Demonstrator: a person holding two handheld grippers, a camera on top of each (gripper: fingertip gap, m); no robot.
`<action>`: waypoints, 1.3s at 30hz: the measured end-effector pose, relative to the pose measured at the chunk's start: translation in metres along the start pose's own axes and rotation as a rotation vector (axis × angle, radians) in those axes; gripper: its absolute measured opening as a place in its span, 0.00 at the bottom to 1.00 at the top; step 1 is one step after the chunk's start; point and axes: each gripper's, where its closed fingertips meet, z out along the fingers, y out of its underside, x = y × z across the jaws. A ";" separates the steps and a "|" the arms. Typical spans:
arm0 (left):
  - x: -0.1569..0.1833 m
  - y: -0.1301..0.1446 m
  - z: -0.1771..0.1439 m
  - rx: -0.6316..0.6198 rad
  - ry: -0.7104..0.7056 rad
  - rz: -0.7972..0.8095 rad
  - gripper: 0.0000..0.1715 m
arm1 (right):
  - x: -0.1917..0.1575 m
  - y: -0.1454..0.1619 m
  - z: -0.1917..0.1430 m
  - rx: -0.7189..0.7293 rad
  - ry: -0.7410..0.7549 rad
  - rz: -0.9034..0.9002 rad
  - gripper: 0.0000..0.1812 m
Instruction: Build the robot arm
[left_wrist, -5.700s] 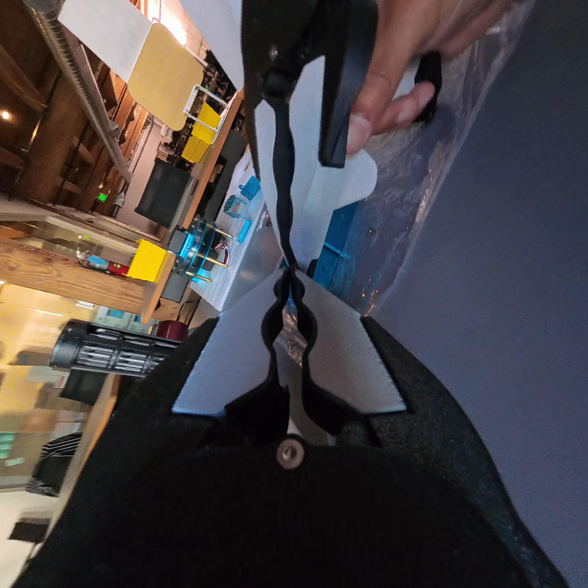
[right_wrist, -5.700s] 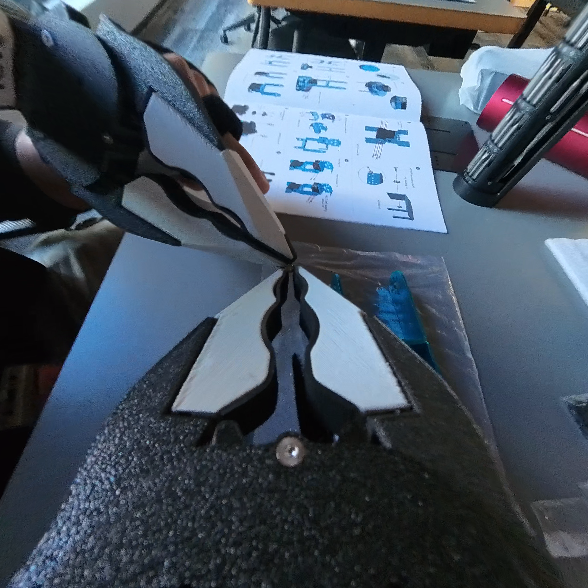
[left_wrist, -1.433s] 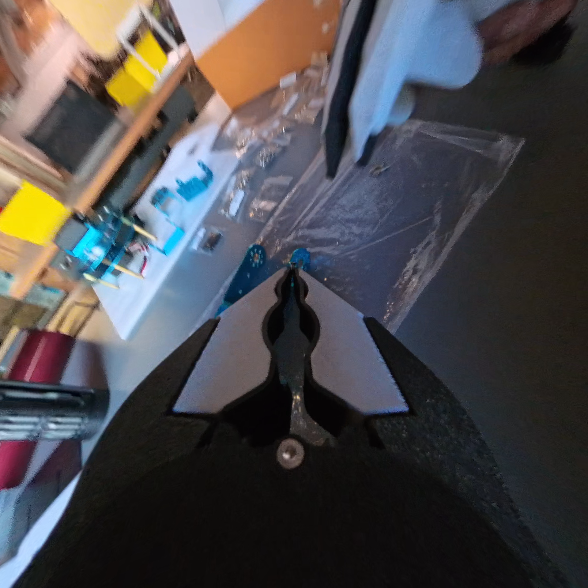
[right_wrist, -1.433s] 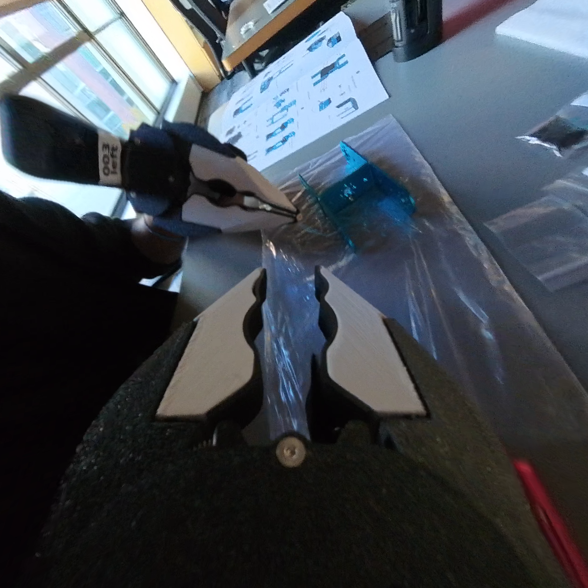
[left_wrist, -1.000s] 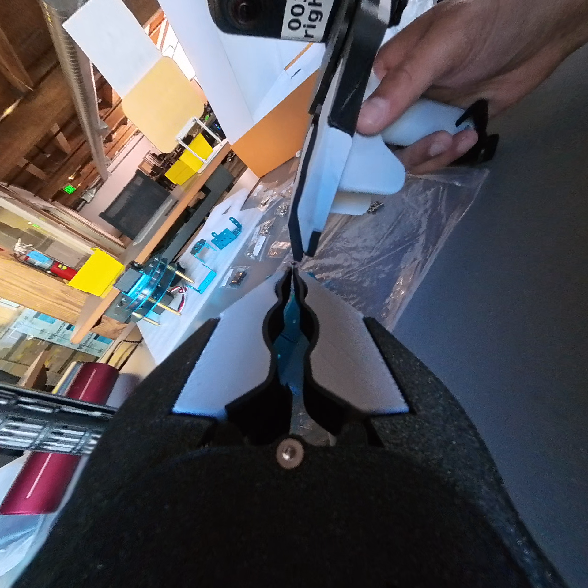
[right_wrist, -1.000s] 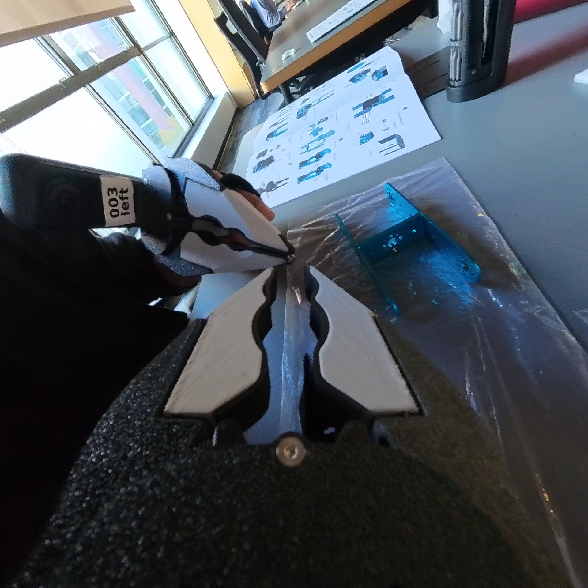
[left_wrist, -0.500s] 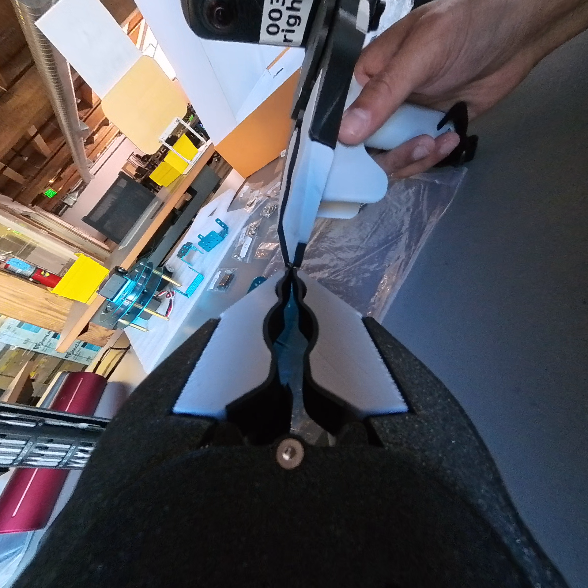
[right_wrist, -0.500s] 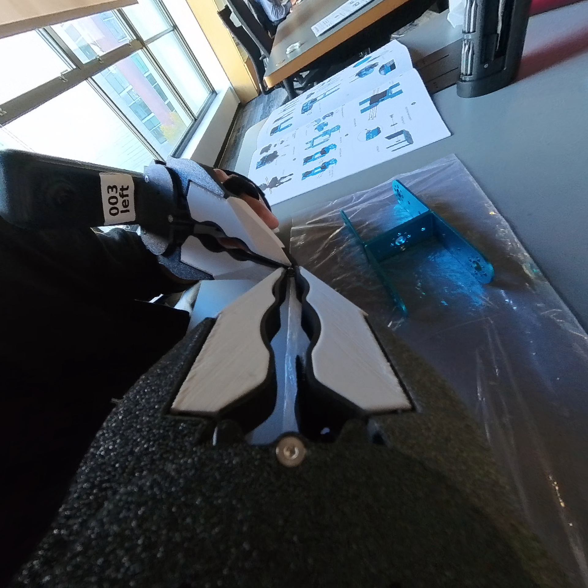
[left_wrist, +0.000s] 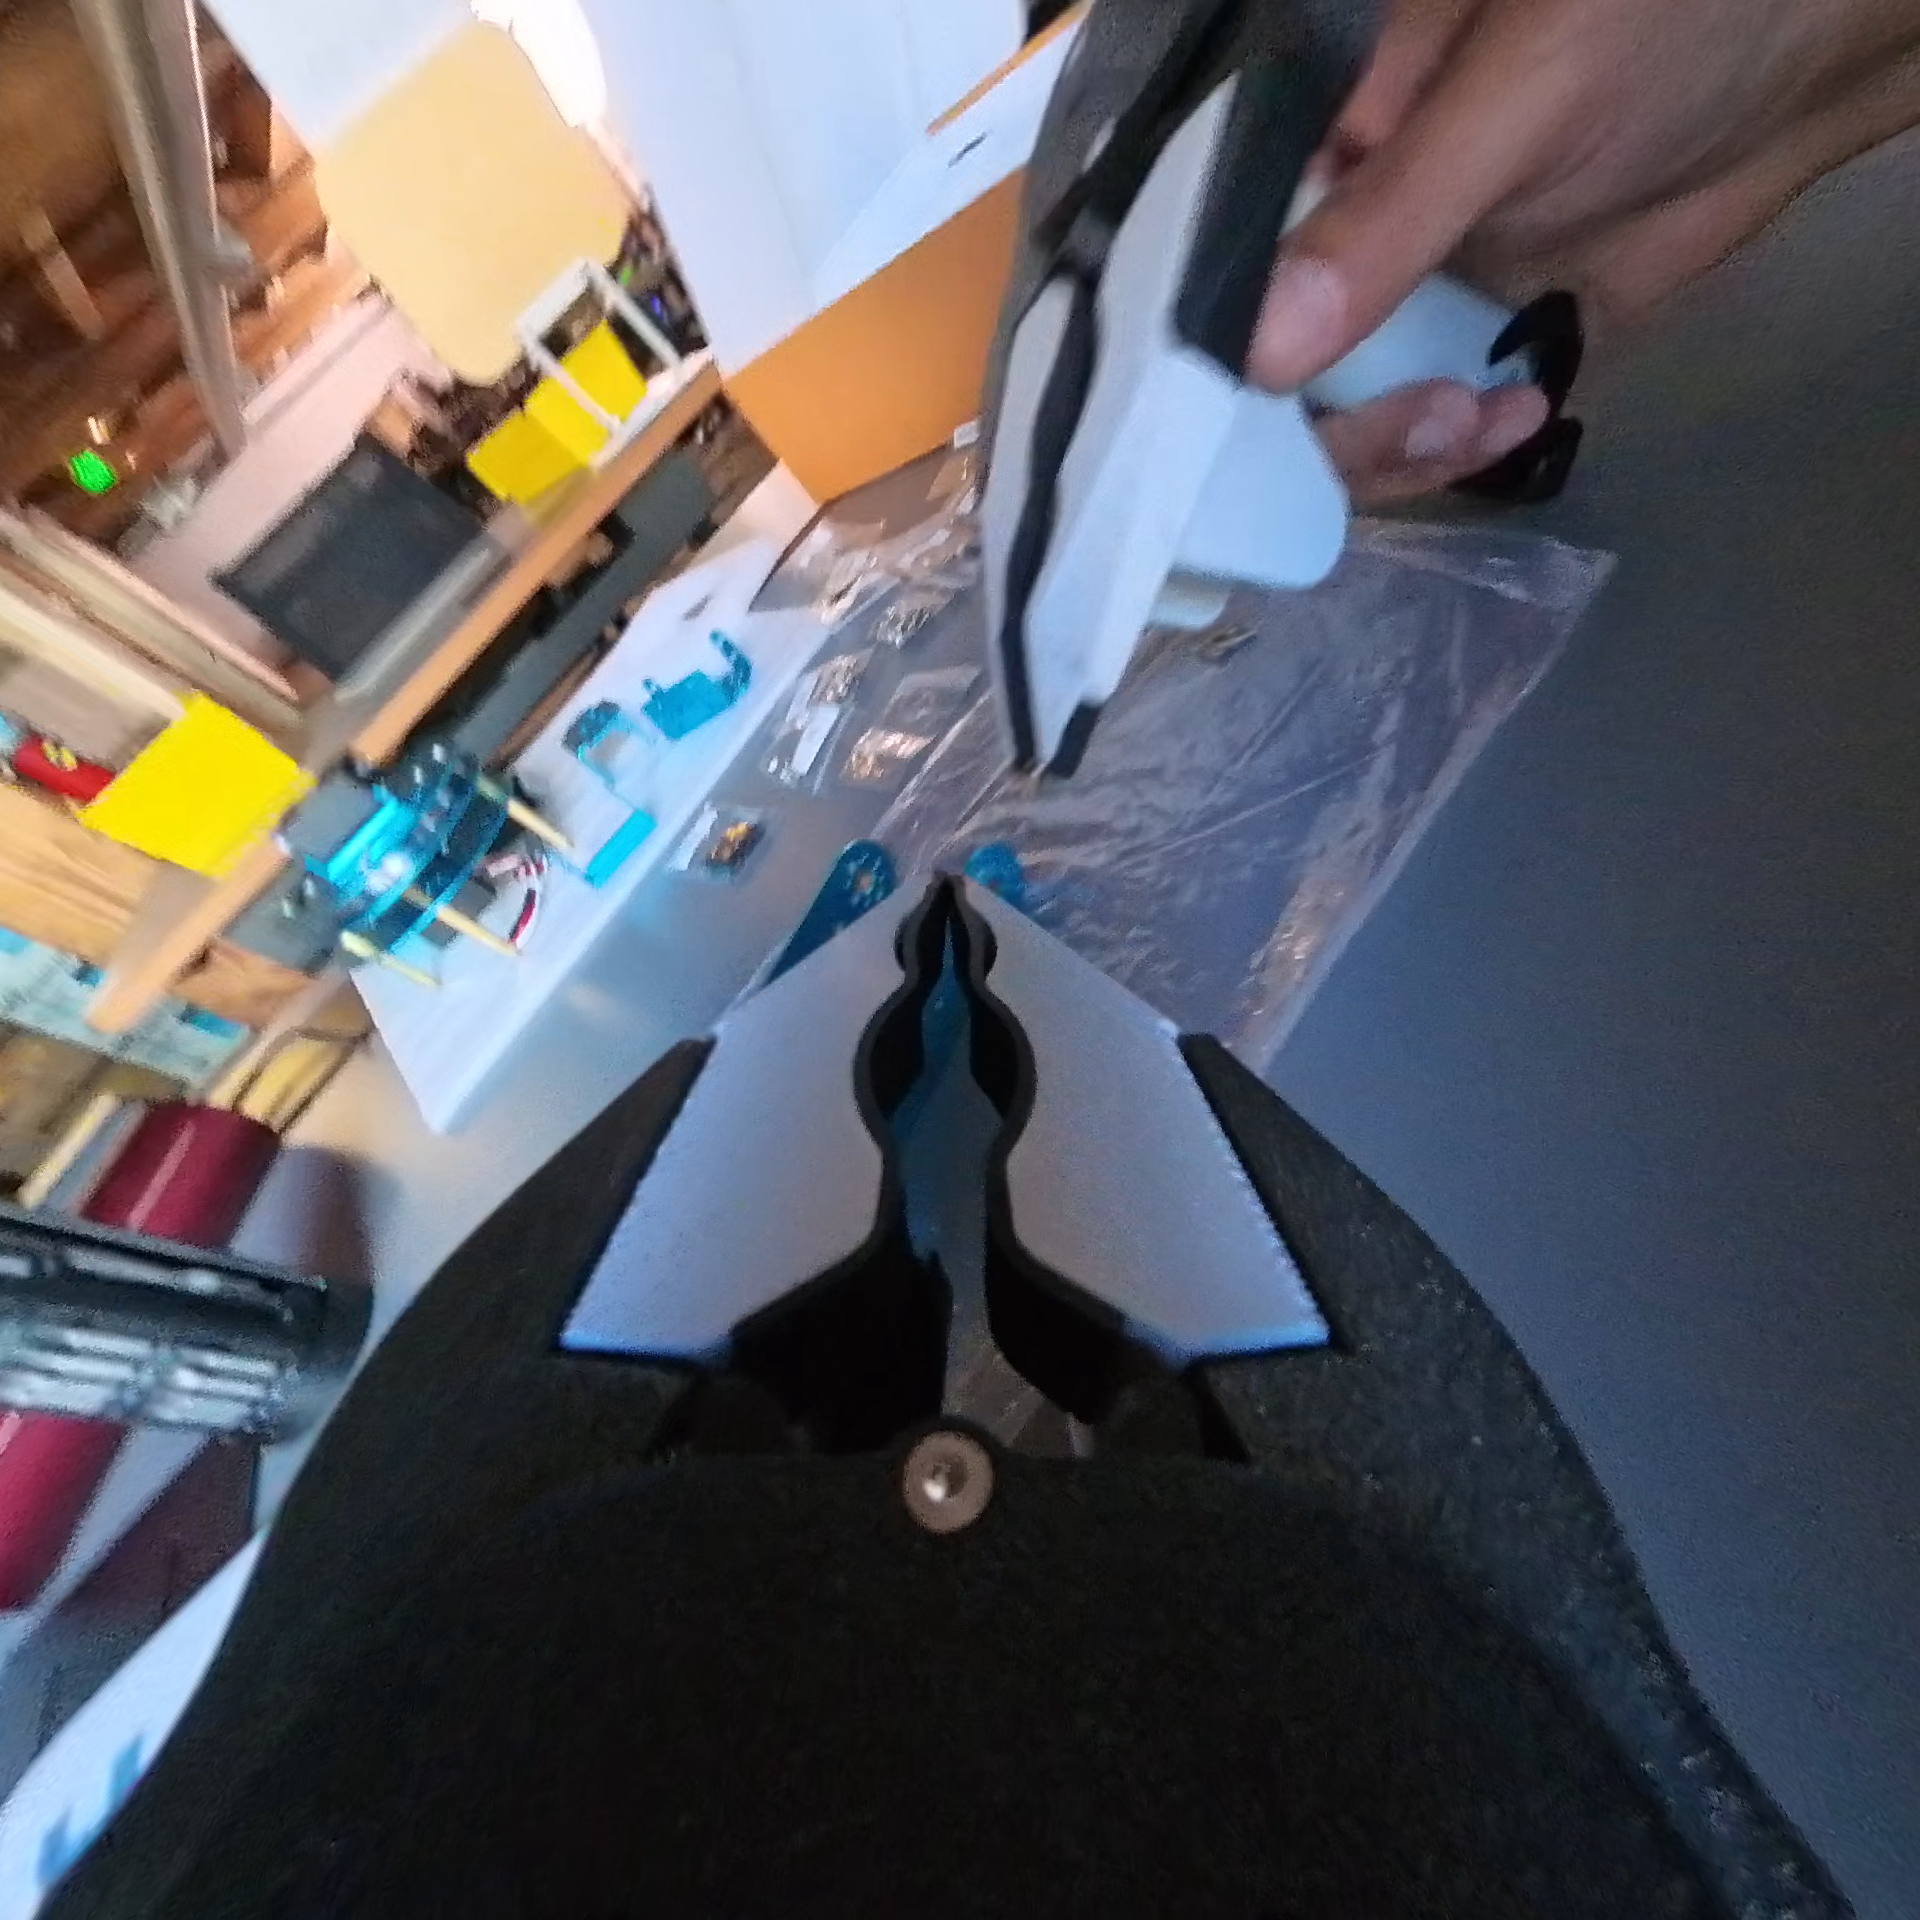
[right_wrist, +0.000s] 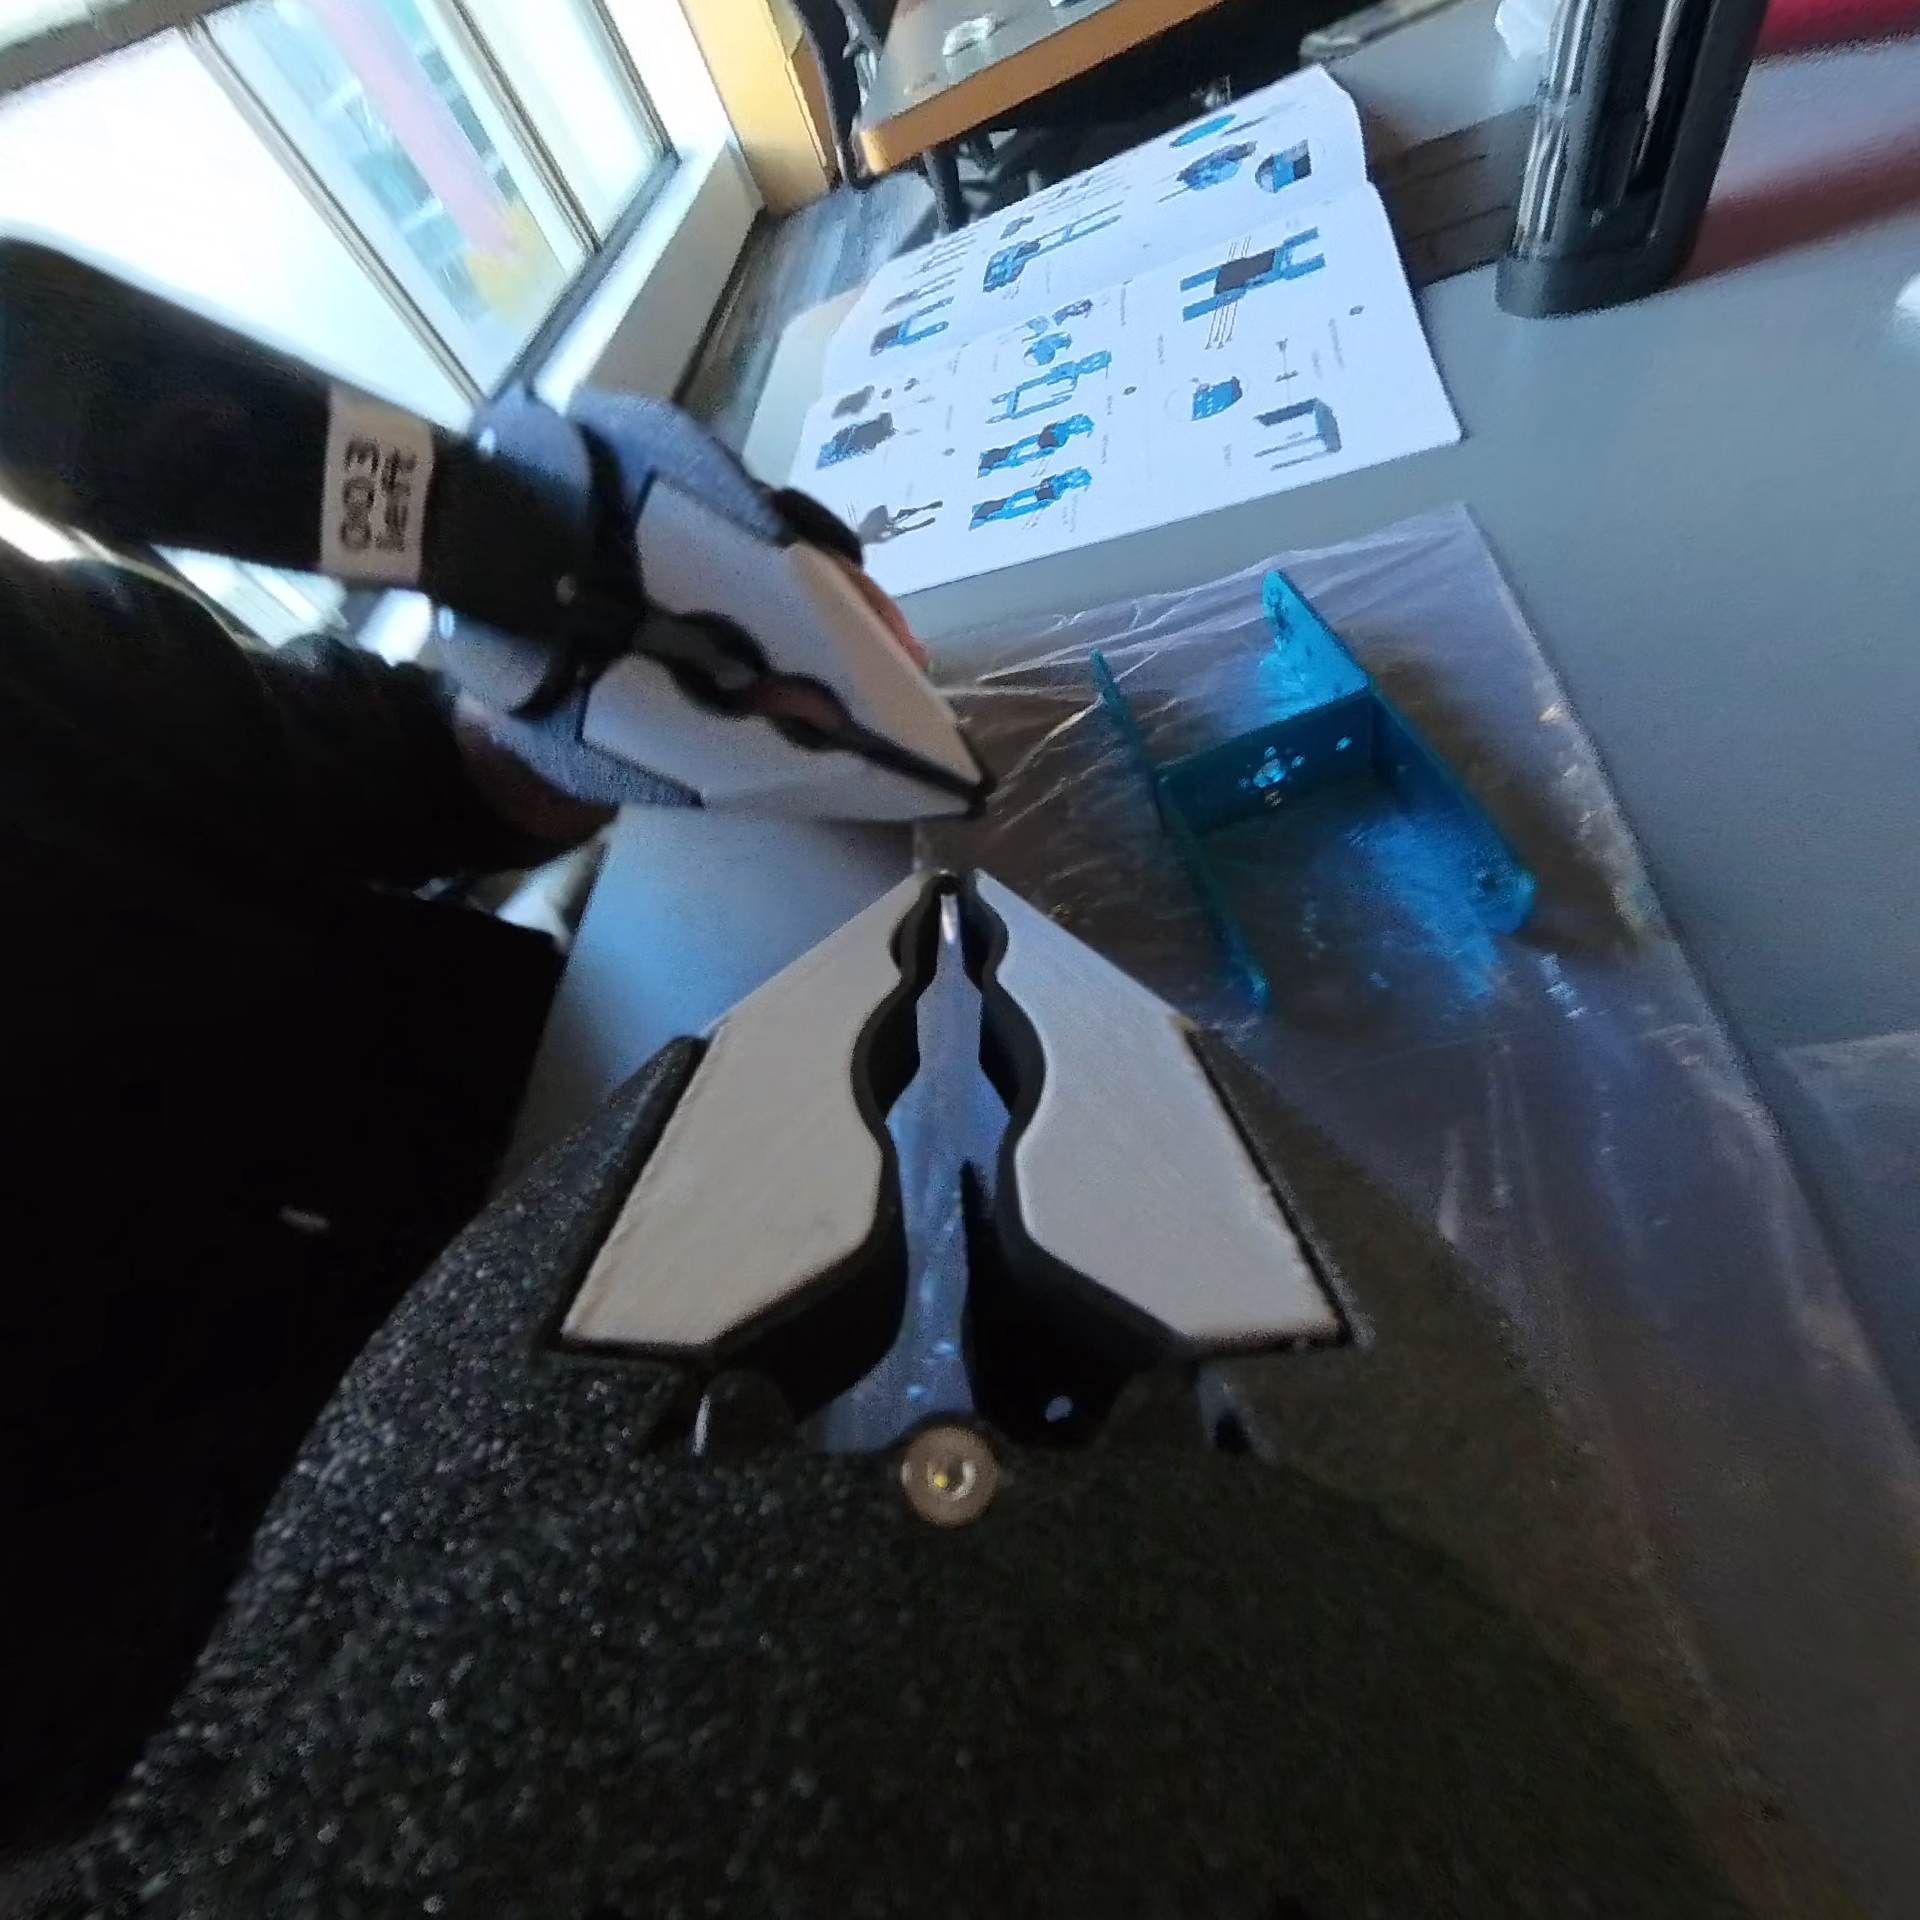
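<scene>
On the grey worktop (right_wrist: 1714, 540) we see both hand-held grippers, left (left_wrist: 943, 885) and right (right_wrist: 948, 885), pinched together at the clear plastic bag (right_wrist: 1455, 1039); blue bracket (right_wrist: 1309, 769) at two o'clock.

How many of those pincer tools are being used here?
2. The left gripper, fingers closed, is at the edge of the bag that holds the blue bracket. The right gripper, also closed, is beside it at the same edge.
</scene>
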 end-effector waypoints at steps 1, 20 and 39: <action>-0.009 0.006 0.000 -0.023 -0.006 -0.052 0.00 | 0.002 -0.002 -0.003 -0.021 0.011 -0.071 0.01; -0.031 0.067 0.026 -0.227 0.697 -0.188 0.49 | 0.066 -0.013 0.031 -0.133 -0.267 0.556 0.00; -0.028 0.076 0.033 -0.226 0.686 -0.151 0.38 | 0.077 0.003 0.037 -0.561 -0.201 -0.874 0.00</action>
